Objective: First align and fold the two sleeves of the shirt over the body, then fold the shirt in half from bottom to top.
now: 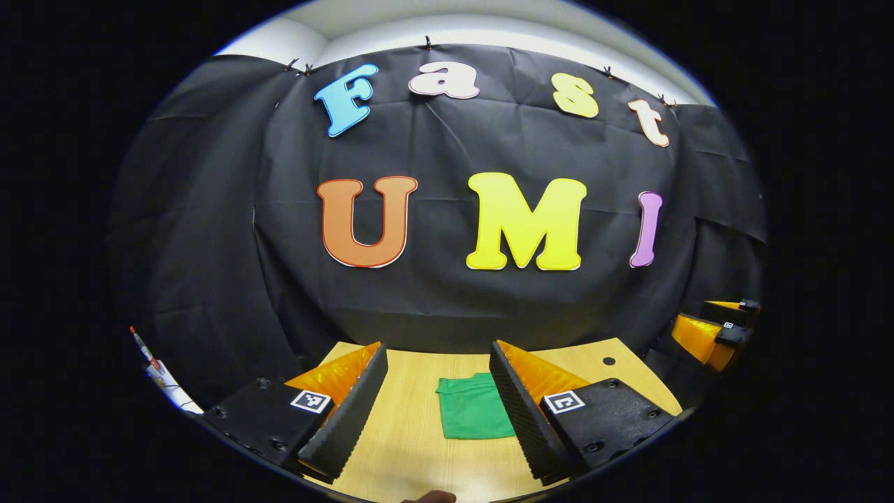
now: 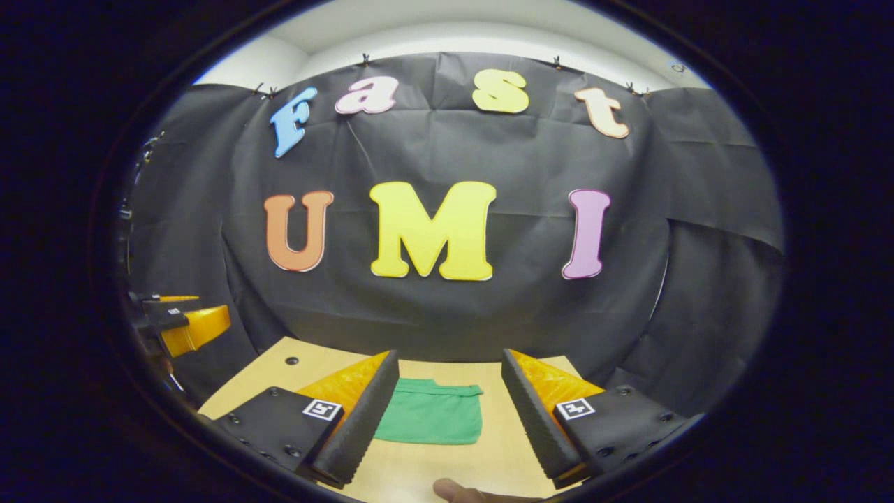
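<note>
Shirt [image 2: 429, 420] folded on table [image 2: 489, 461]; both tongs [image 1: 436, 412] [image 2: 447, 412] wide, empty.

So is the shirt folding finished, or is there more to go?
It looks finished. The green shirt lies on the wooden table as a compact rectangle, no sleeves sticking out. Nothing is in hand: the left tool and right tool are open above it. Nothing obvious remains.

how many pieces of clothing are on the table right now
1. A single green shirt lies folded into a compact rectangle on the wooden table, ahead of the two open grippers. Part of it sits behind a finger in each view.
</note>
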The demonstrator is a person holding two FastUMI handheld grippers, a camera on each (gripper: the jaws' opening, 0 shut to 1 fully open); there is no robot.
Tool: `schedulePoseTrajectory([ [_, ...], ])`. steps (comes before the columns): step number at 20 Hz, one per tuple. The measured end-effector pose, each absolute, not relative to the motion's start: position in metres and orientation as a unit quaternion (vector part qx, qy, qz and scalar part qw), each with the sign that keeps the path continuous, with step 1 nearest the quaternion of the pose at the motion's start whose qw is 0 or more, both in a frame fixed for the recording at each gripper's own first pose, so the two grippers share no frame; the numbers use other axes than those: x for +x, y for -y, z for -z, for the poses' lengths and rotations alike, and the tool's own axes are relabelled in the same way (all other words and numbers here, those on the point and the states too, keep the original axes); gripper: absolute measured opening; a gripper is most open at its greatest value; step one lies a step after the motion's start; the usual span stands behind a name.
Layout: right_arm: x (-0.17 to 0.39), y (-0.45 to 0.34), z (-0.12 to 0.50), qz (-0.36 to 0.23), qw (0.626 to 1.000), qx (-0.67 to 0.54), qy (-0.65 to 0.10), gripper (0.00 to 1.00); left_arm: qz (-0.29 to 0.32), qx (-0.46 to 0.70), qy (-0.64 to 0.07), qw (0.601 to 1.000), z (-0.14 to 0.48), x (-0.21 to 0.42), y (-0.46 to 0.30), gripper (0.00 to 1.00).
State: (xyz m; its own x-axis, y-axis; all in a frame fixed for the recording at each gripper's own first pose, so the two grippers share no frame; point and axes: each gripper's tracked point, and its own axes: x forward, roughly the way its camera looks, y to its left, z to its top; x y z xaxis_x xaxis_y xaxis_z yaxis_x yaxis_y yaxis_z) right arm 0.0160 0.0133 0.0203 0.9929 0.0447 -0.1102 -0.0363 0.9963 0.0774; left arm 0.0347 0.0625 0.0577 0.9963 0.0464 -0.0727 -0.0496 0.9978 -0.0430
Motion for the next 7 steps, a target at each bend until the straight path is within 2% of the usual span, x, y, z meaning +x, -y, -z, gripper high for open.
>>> schedulePoseTrajectory([
  [7,-0.025,0.006,-0.025,0.004,0.999,0.036,-0.025,0.94,-0.016,-0.034,-0.017,0.999,-0.061,-0.017,-0.043,0.95],
])
